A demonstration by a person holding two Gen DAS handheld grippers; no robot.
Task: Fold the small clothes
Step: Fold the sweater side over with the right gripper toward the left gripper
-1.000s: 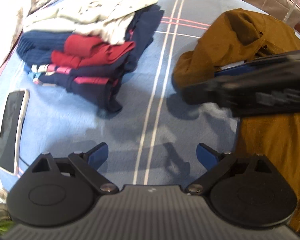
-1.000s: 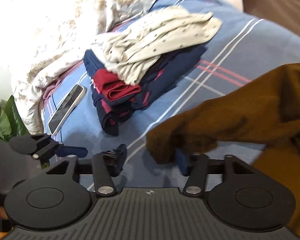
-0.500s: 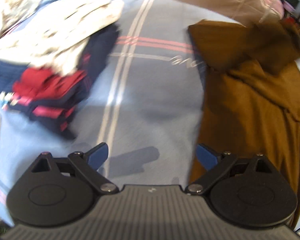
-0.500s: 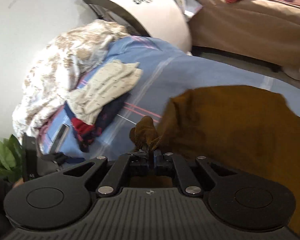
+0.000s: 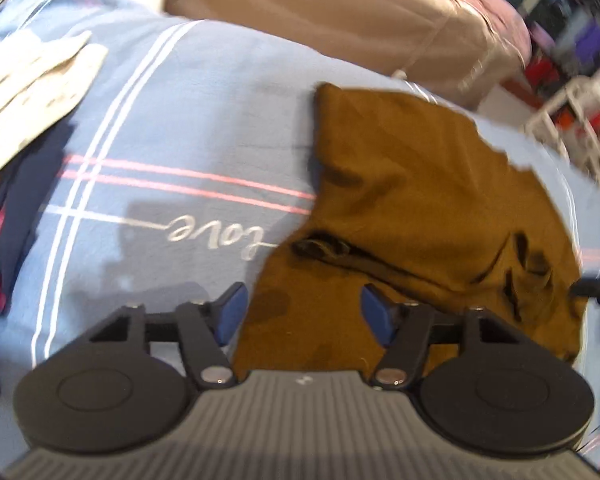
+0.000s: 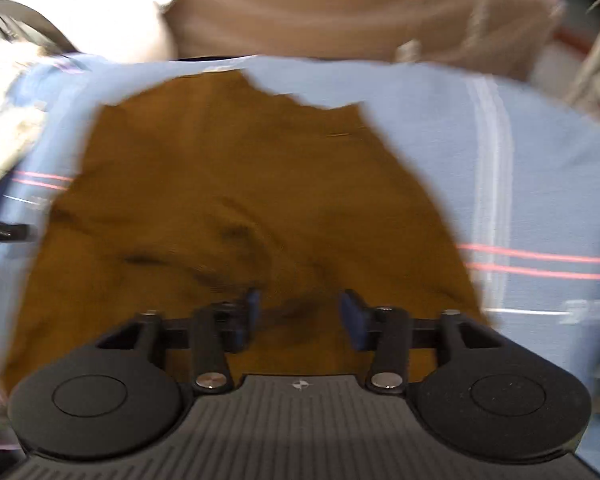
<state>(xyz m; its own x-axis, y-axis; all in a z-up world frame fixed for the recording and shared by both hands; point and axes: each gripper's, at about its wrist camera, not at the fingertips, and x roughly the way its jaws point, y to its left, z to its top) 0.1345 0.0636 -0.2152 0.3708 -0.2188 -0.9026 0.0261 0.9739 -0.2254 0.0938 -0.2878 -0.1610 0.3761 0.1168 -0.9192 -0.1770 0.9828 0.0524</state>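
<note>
While the brown garment lies rumpled on the blue bedsheet, your left hand-held gripper is closing, nothing pinched yet; your right hand-held gripper is opening, empty. It looks soft, light and floppy, so pinch a hem corner.

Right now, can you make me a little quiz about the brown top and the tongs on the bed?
1. True or false: the brown top lies on a blue bedsheet.
2. Which word is stitched on the sheet beside the top? A) love B) home C) star
3. Fill in: the right tongs have ______ between their fingers.

Key: 1 true. 2 A. 3 nothing; they hang over the top, opening, while the left tongs are closing, not yet gripping.
</note>
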